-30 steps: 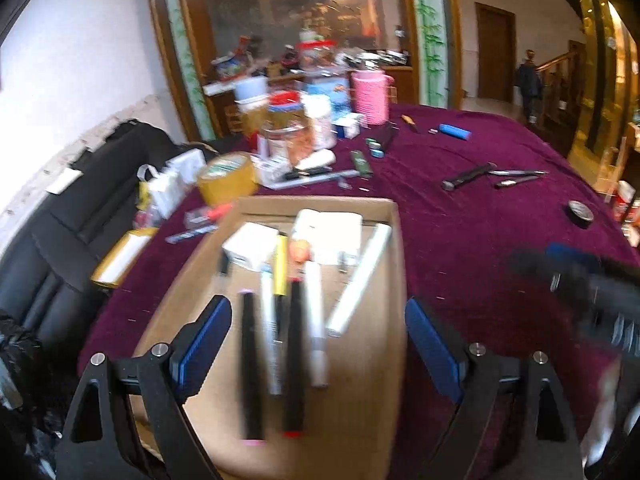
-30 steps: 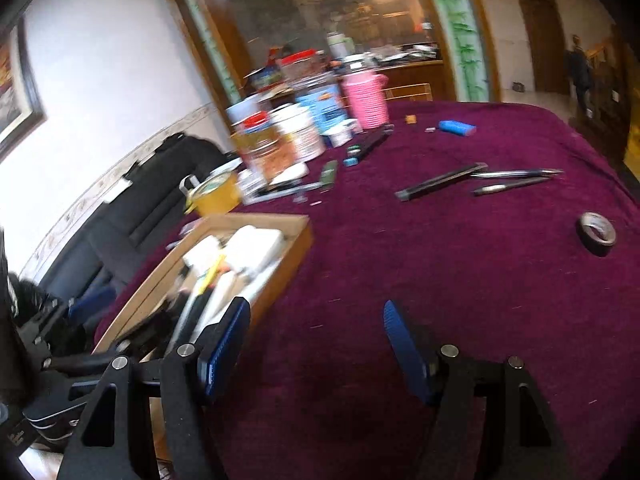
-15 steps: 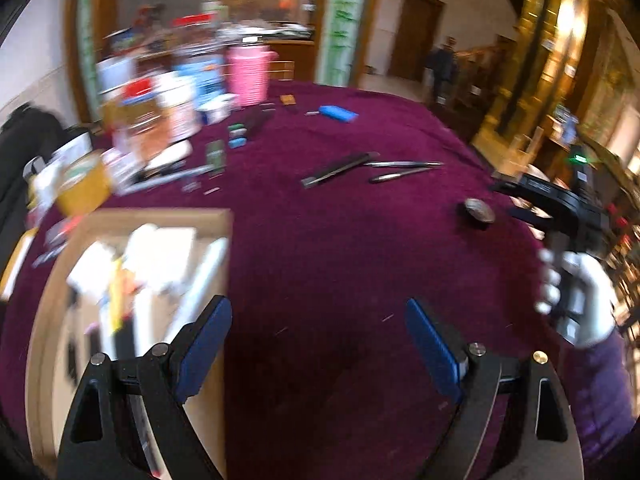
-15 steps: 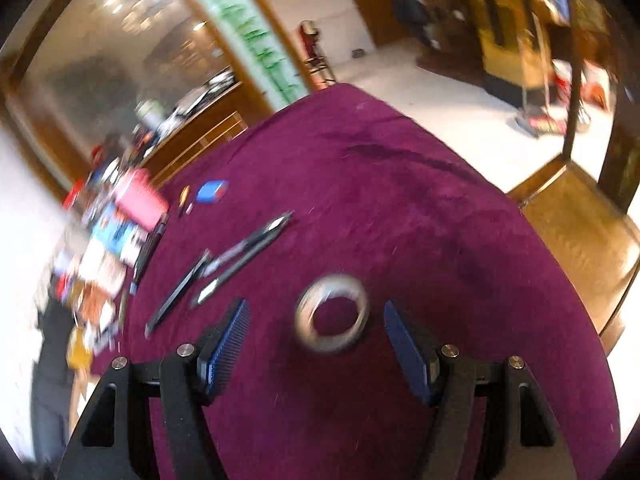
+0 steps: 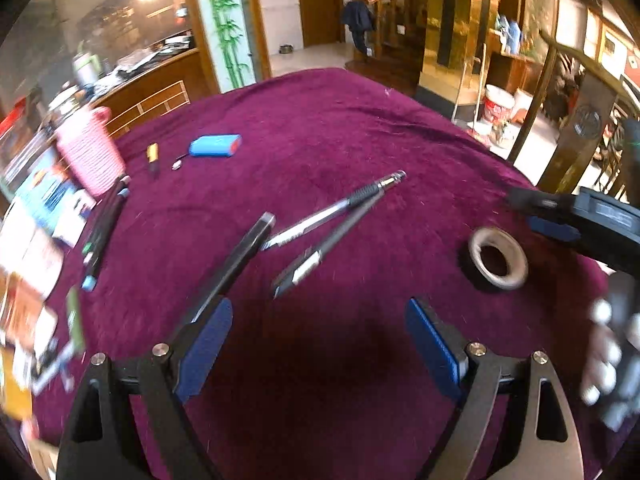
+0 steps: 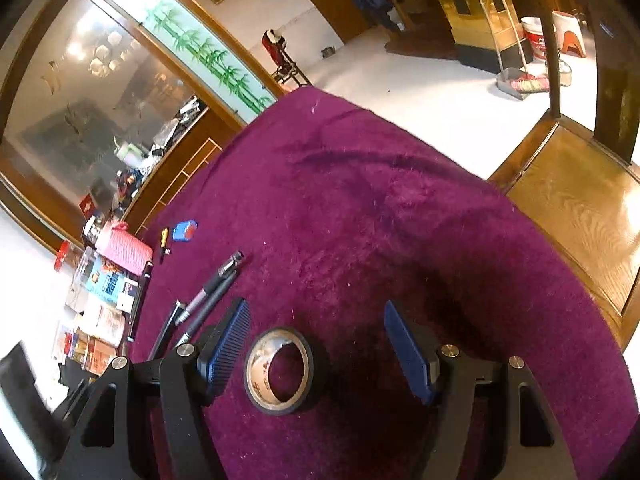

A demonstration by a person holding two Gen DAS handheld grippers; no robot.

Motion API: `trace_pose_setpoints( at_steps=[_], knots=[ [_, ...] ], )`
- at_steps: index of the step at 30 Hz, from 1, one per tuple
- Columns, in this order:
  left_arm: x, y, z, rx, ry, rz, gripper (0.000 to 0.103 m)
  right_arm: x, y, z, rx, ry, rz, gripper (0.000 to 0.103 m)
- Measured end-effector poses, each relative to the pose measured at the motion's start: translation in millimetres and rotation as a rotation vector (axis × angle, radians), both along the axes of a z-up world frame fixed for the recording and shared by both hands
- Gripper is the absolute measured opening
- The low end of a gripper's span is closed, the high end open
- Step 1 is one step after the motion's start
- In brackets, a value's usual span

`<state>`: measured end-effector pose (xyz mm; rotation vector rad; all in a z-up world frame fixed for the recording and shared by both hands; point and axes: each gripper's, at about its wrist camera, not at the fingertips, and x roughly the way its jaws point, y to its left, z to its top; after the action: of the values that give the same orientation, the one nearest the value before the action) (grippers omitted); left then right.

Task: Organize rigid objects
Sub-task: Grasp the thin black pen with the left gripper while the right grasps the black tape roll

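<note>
A black tape roll (image 6: 285, 370) lies flat on the purple tablecloth (image 6: 360, 220). My right gripper (image 6: 318, 350) stands open around it, the roll nearer the left pad, with no pad pressing. In the left wrist view the same tape roll (image 5: 496, 258) sits at the right beside the right gripper's fingers (image 5: 554, 228). My left gripper (image 5: 320, 344) is open over bare cloth. Just beyond it lie a black flat tool (image 5: 228, 272) and two pens (image 5: 332, 216), the tool's near end by the left pad.
A blue box (image 5: 215, 146), a yellow-black pen (image 5: 153, 157) and a pink woven basket (image 5: 90, 150) sit further back left, with jars and packets along the left edge. The table's edge drops off to a wooden chair (image 6: 580, 208) on the right.
Both grippers have swung right, away from the cardboard tray of pens. The right one has come down around the tape roll; the left one now faces the pens.
</note>
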<state>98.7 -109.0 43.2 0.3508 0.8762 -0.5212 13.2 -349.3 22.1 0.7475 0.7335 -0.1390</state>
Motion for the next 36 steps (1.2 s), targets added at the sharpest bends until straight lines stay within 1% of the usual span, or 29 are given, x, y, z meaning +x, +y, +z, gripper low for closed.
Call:
trace_pose_setpoints(
  at_steps=[4,7,8,10,11,12,13,14,15,17,21,25,27,28,30,31,32,34,35,36],
  knots=[
    [28.1,-29.5,-20.3,0.072,0.008,-0.027,0.087,2.6,-1.5,-0.8,0.025,-0.003,0.007,0.073],
    [37.5,-41.7,-35.1,0.143,0.020,-0.039,0.088,3.8,-1.3,-1.5,0.020,0.004,0.005,0.073],
    [37.7,-42.9,-34.2,0.133,0.001,-0.041,0.088,3.8,-1.4,-1.8,0.019,0.008,0.002,0.073],
    [37.8,-42.5,-33.7,0.128,0.008,-0.036,0.086,4.9,-1.2,-3.5,0.019,0.017,-0.001,0.073],
    [35.7,-40.5,-32.8,0.096,0.031,-0.045,0.072,5.7,-0.9,-3.8,0.021,0.019,-0.001,0.073],
    [33.8,-38.9,-32.1,0.063,0.058,-0.059,0.051,6.7,-0.3,-4.6,0.020,0.023,-0.001,0.073],
    [29.2,-37.6,-30.0,0.073,0.045,-0.053,0.041,7.4,0.0,-5.7,0.016,0.029,0.000,0.073],
    [22.6,-36.4,-28.1,0.108,0.021,-0.051,0.018,7.7,0.4,-6.2,0.014,0.032,0.000,0.073],
    [19.0,-34.1,-27.2,0.113,0.020,-0.049,0.011,8.0,0.1,-6.9,0.013,0.035,0.000,0.073],
    [11.7,-23.0,-25.5,0.079,0.058,-0.040,0.011,8.1,-0.3,-8.3,0.017,0.040,0.001,0.073],
    [-10.9,3.9,-24.2,0.047,0.101,-0.021,0.010,6.9,-0.4,-9.8,0.027,0.046,0.022,0.073],
    [-35.7,21.3,-23.4,0.008,0.145,-0.005,0.010,7.5,6.9,-8.3,-0.017,0.066,0.056,0.073],
    [-37.3,17.6,-25.4,0.012,0.136,0.004,0.011,7.9,13.1,-6.7,-0.066,0.082,0.073,0.073],
    [-35.0,13.5,-26.4,0.022,0.126,0.016,0.011,8.9,19.3,-5.5,-0.109,0.094,0.085,0.073],
    [-26.3,2.8,-29.6,0.036,0.120,0.029,0.018,10.2,27.8,-4.9,-0.181,0.113,0.102,0.072],
    [-22.3,-3.7,-31.6,0.039,0.116,0.029,0.019,10.9,33.4,-4.6,-0.228,0.127,0.111,0.070],
    [-17.8,-13.0,-32.2,0.054,0.077,0.029,0.020,11.7,37.0,-4.7,-0.259,0.136,0.117,0.068],
    [-16.7,-25.4,-34.2,0.079,0.018,0.031,0.020,12.7,43.1,-5.6,-0.325,0.156,0.125,0.060],
    [-17.3,-28.2,-35.1,0.084,0.008,0.027,0.014,13.4,45.8,-6.0,-0.356,0.164,0.126,0.054],
    [-19.6,-30.5,-35.5,0.092,0.000,0.021,0.011,14.9,50.4,-6.8,-0.408,0.180,0.132,0.051]
  ],
)
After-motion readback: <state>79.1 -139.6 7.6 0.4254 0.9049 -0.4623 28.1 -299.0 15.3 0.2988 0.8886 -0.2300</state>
